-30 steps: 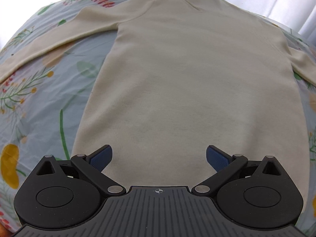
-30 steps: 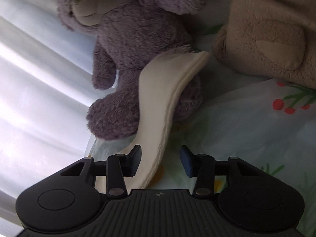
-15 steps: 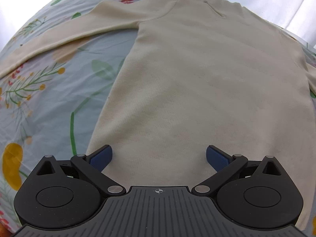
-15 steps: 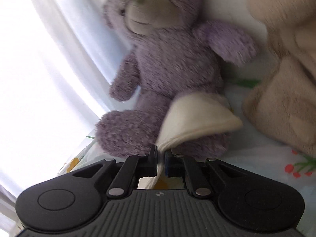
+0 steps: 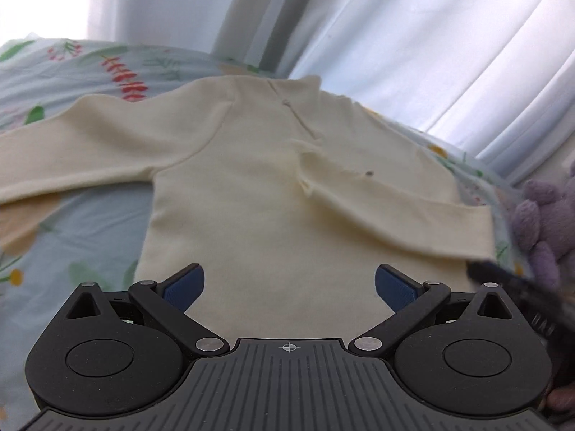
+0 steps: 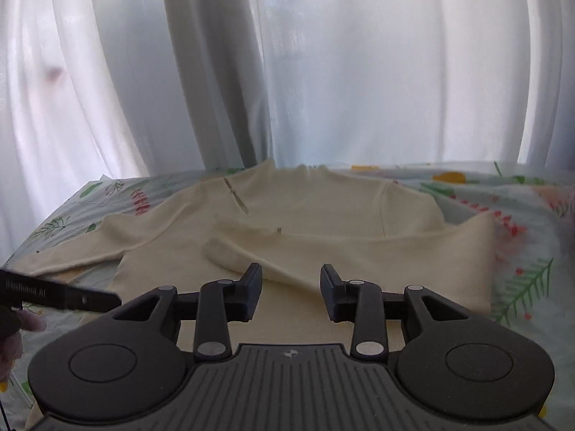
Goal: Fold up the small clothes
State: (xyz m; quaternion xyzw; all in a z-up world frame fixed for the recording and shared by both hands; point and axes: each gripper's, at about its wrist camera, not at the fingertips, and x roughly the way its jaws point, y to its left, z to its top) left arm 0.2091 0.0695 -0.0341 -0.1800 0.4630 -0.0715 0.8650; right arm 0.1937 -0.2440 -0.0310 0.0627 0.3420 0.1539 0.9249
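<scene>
The cream long-sleeved top [image 5: 258,194] lies flat on the floral bedsheet [image 5: 64,230], collar toward the white curtains [image 6: 323,72]. Its right sleeve [image 6: 323,248] is already folded across the chest; the left sleeve [image 5: 90,143] is still stretched out to the side. The right claw [image 6: 291,289] is opening just above the folded sleeve, nothing pinched between its pads. The left claw [image 5: 289,285] hangs wide open over the hem, empty. The next move, I judge, is taking the left sleeve's cuff (out of view) and carrying it across. Bare sheet gives room on that side; a purple plush toy [image 5: 539,222] crowds the right edge.
</scene>
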